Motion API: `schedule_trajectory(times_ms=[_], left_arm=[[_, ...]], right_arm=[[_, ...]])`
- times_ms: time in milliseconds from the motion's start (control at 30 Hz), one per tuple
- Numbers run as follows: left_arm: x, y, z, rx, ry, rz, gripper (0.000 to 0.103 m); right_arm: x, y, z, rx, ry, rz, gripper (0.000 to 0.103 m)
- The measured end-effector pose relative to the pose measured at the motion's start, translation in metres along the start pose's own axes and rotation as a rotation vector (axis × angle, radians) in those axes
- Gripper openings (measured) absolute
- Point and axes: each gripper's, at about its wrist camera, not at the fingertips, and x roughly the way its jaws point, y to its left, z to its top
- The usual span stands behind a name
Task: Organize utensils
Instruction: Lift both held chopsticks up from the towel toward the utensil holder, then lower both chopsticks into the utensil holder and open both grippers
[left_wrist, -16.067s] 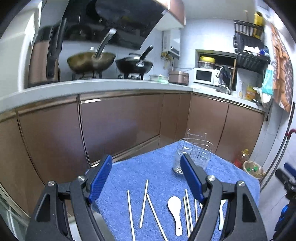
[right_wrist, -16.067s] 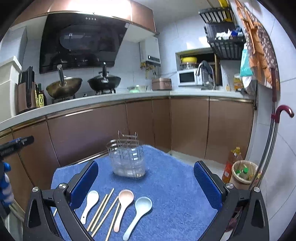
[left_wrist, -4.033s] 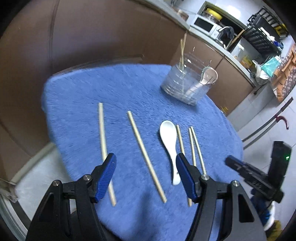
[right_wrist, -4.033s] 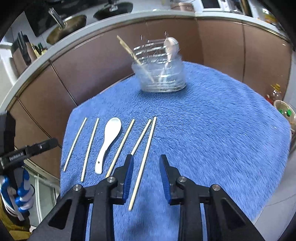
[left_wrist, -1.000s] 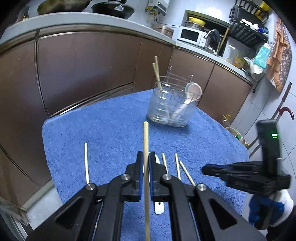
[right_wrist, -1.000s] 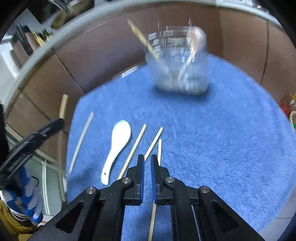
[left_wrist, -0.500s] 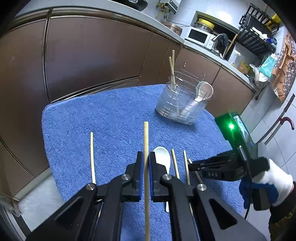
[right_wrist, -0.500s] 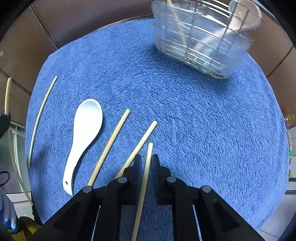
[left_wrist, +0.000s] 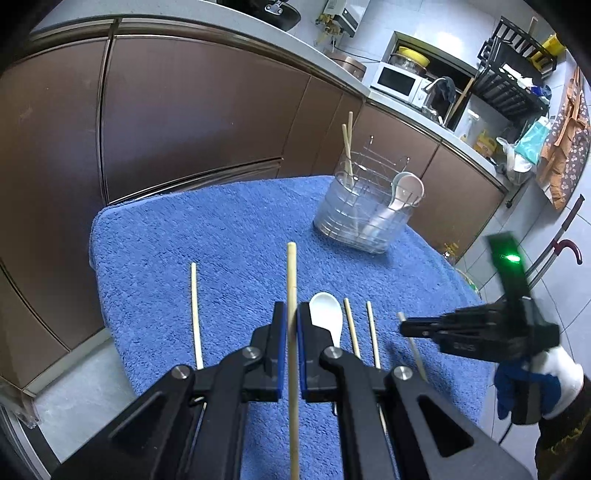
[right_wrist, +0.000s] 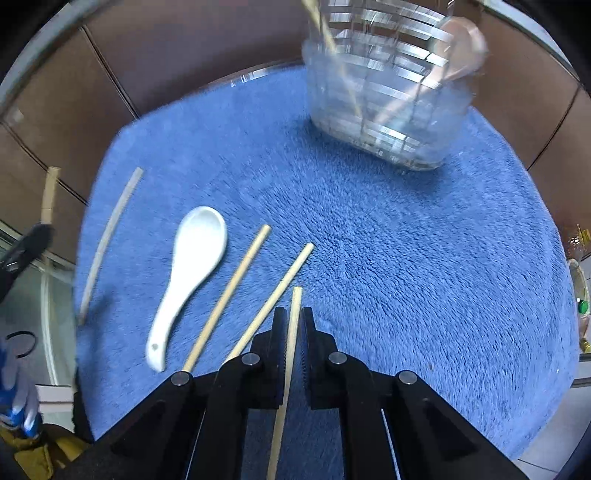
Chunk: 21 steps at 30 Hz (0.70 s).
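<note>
My left gripper (left_wrist: 291, 321) is shut on a wooden chopstick (left_wrist: 292, 280) and holds it above the blue towel (left_wrist: 221, 229), pointing toward the clear utensil holder (left_wrist: 364, 218). My right gripper (right_wrist: 293, 323) is shut on another chopstick (right_wrist: 294, 306), low over the towel (right_wrist: 406, 258). It also shows in the left wrist view (left_wrist: 406, 326). A white spoon (right_wrist: 192, 266) and two chopsticks (right_wrist: 236, 284) lie left of it. A further chopstick (right_wrist: 110, 229) lies at the towel's left edge. The holder (right_wrist: 391, 96) contains chopsticks and spoons.
Brown kitchen cabinets (left_wrist: 184, 122) run behind the table. A countertop with a microwave (left_wrist: 397, 79) and a sink tap is at the back right. A red-handled cane (left_wrist: 569, 247) leans at the far right. The towel's edge drops to the floor on the left.
My right gripper has lifted its chopstick and moved toward the holder, which looms larger. My left gripper keeps its chopstick held and has shifted a little.
</note>
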Motion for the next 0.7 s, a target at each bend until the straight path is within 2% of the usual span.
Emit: schedule_trajectory(times_ms=[267, 467, 700], left_arm=[[-0.006, -0.014, 0.016, 0.018, -0.043, -0.022, 0.005], [-0.005, -0.032, 0.044, 0.060, -0.082, -0.045, 0.005], [0.009, -0.064, 0.096, 0.088, -0.126, -0.102, 0.005]], right_arm=[[-0.079, -0.013, -0.020, 0.027, -0.273, 0.051, 0.006], [-0.128, -0.012, 0.001, 0.028, -0.482, 0.074, 0.006], [-0.172, -0.015, 0.042, 0.034, -0.695, 0.072, 0.006]])
